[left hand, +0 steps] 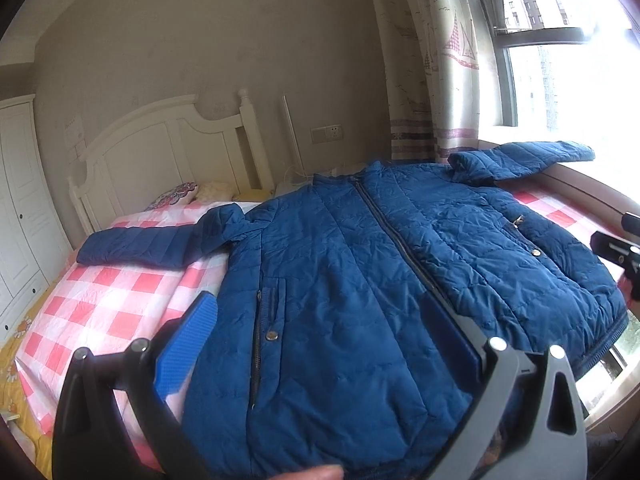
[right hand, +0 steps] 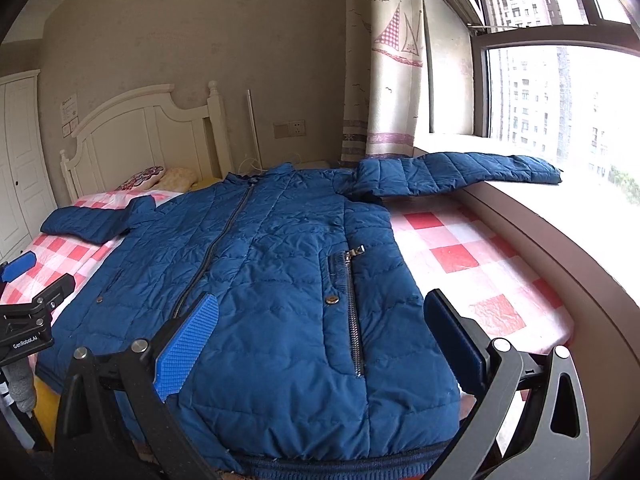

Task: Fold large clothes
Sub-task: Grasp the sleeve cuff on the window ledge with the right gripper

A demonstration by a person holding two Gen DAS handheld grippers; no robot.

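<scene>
Daylight from blown-out window (right hand: 560, 100), dim wall (left hand: 200, 40), strong fisheye curving, dark vignetted corners, sharp focus

a bed (right hand: 472, 264) with a white headboard (right hand: 132, 128) filled the middle of both frames, covered by a pink, red and white checked sheet (left hand: 104, 304). a blue quilted jacket (right hand: 280, 280) lay flat on the sheet, front up and zipped, collar toward the headboard and hem at the lower edge. its one sleeve (right hand: 92, 220) rested on the sheet at the left of the frame; the other sleeve (right hand: 460, 172) reached right onto the window ledge (right hand: 568, 216). two pillows (right hand: 160, 176) sat by the headboard at the upper left, and a yellow cover (left hand: 16, 364) showed at the bed's lower left edge
</scene>
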